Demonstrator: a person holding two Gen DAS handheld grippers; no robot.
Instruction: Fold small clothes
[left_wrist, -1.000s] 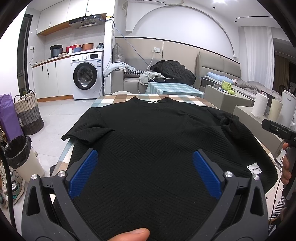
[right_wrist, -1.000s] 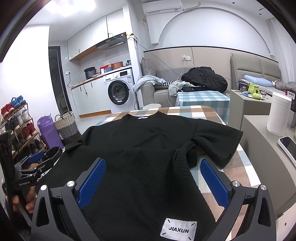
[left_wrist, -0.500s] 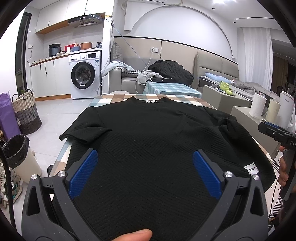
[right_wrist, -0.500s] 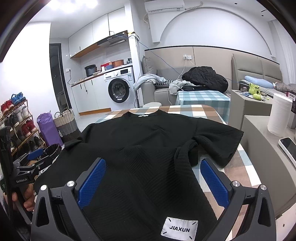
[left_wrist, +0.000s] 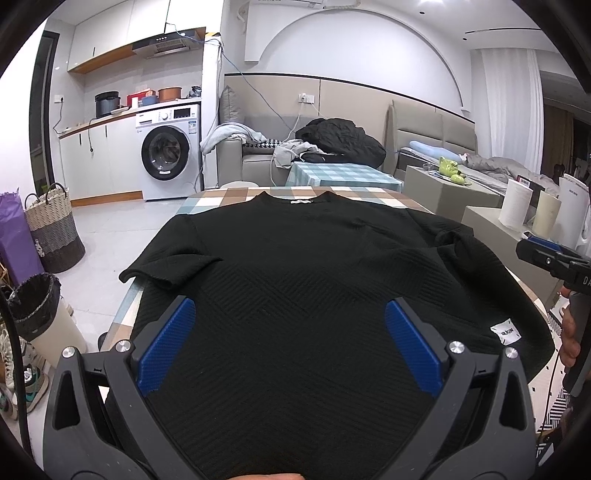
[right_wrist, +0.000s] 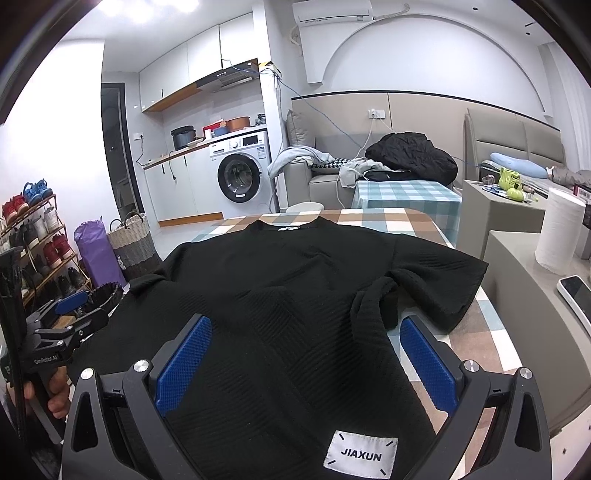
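Both grippers hang above the hem end of the shirt with nothing between their blue pads. From its own camera the left gripper (left_wrist: 290, 345) is spread wide over the hem's left half, and the right gripper (right_wrist: 306, 363) is just as wide over the right half, right by the white JIAXUN label (right_wrist: 361, 452).

Spread out on the checked table (right_wrist: 424, 221), the black T-shirt (left_wrist: 295, 280) has its long axis running from hem, nearest the grippers, to collar at twelve o'clock. From either gripper the whole garment lies ahead, toward twelve. The left sleeve (left_wrist: 170, 264) sticks out at about ten o'clock from the left gripper, past the table edge, and that hand is clearly nearer to it. The right sleeve (right_wrist: 436, 284) lies at about two o'clock from the right gripper, bunched and partly doubled over itself, so I'd guess that side needs smoothing or a pick first. No fold looks started yet.

As for containers: a bin (left_wrist: 35, 295) lined with a black bag stands on the floor at nine o'clock in the left view, contents hidden, and beyond it sits a woven laundry basket (left_wrist: 55, 229) whose inside I cannot see.
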